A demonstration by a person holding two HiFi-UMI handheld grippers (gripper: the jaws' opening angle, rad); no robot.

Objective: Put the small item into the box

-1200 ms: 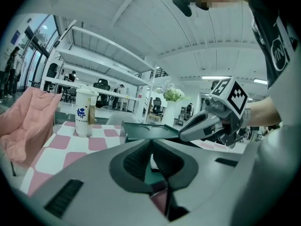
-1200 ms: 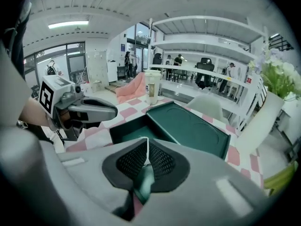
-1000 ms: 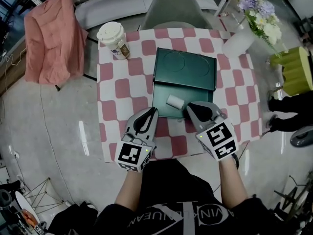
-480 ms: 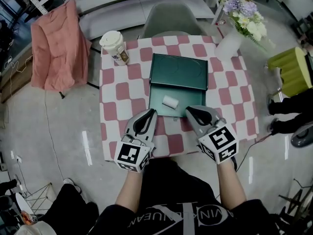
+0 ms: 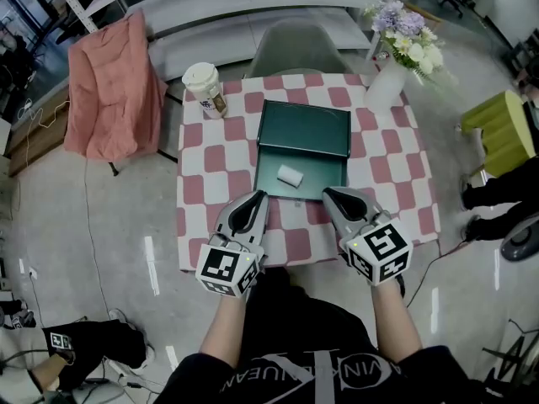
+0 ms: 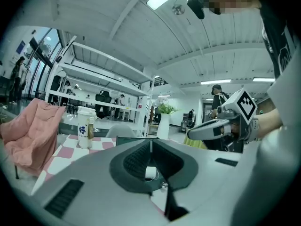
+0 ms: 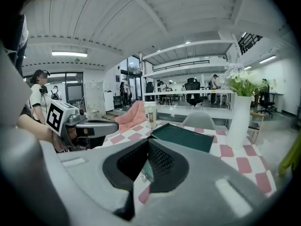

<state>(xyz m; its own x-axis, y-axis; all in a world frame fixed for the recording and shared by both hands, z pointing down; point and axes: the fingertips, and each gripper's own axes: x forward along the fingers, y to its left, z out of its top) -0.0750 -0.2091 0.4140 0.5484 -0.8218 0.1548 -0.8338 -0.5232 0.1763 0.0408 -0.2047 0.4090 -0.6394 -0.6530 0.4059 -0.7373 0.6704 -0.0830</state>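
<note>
Both grippers hovered over the near edge of the checked table (image 5: 396,171), tips pointing fwd at the green box (image 5: 327,168). L gripper (image 5: 260,195): jaws closed, pads meeting along one line in the left gripper view, nothing clamped. R gripper (image 5: 328,192): jaws likewise fully closed and empty; the right gripper view showed only box + tablecloth past the tips. Small item (image 5: 290,174), a white, short roll-like piece, lay inside the box's tray, ahead of both jaw sets and between them, touching neither. Key relation: item sat fwd and to the right of the L jaws, fwd and to the left of the R jaws. It looked marginally nearer the L tips, but the diff. was slight, so approx. even. In the left gripper view the item showed dead centre through the hollow behind the closed tips, i.e. the L jaw axis aimed almost straight at it. In the right gripper view I couldn't pick it out w/ certainty. Item's long axis ran roughly crosswise to both jaw axes, w/ a slight tilt. The open lid (image 5: 305,129) lay beyond the tray, farther from the jaws. Judgement: w/ the item resting in the tray, placing looks done. If a regrasp were needed, L would be better lined up, and its jaws would have to open first.
</note>
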